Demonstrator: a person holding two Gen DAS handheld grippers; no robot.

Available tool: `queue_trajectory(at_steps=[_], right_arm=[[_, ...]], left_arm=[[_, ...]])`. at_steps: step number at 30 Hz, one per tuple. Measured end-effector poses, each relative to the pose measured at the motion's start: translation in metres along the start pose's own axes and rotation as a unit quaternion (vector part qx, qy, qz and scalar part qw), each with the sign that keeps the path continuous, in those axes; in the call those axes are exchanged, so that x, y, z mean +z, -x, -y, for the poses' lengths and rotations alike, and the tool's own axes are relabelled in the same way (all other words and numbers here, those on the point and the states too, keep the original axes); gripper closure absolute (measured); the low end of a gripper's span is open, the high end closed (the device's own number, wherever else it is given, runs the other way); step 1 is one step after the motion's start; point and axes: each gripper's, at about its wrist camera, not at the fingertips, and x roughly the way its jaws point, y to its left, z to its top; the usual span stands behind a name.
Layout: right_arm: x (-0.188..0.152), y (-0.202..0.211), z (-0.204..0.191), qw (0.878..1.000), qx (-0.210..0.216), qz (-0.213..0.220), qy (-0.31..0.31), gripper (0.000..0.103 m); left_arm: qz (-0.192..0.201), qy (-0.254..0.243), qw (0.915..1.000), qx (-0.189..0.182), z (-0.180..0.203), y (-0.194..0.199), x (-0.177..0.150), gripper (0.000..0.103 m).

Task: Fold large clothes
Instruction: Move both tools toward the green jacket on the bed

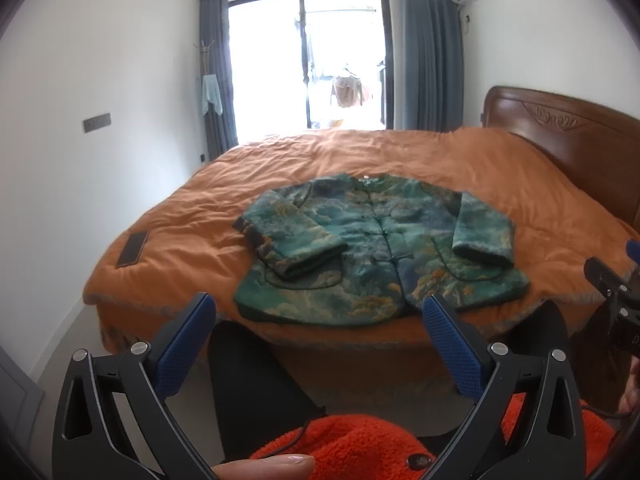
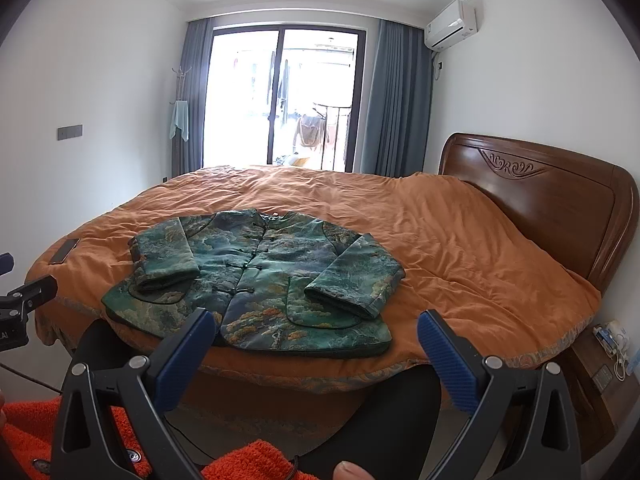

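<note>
1. Both my claws hang wide open and empty, left claw (image 1: 320, 320) and right claw (image 2: 318, 334), held back off the near bed edge, well short of the fabric.
2. Green brocade jacket (image 2: 256, 276) lies flat, front up, buttoned, on the orange duvet (image 2: 460, 240) near the bed's front edge.
3. Collar points away toward the window (image 2: 280, 96), hem toward me; long axis runs collar-to-hem.
4. Both sleeves already lie folded over the front.
5. Next, I think: pinch both hem corners evenly, lift low, carry toward the collar, keep the sleeves tucked.
</note>
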Motion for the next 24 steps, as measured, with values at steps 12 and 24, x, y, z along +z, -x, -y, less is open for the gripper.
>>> queue_trajectory(at_steps=[12,24], right_arm=[[0.033,-0.041,0.002,0.999,-0.023,0.031,0.029,0.000],[0.038,-0.087,0.008,0.999,0.028,0.030,0.035,0.000]], left_arm=[[0.030,-0.033,0.9990,-0.011,0.008,-0.032,0.044,0.000],[0.023,-0.021,0.9991,-0.028,0.011,-0.068,0.072,0.000]])
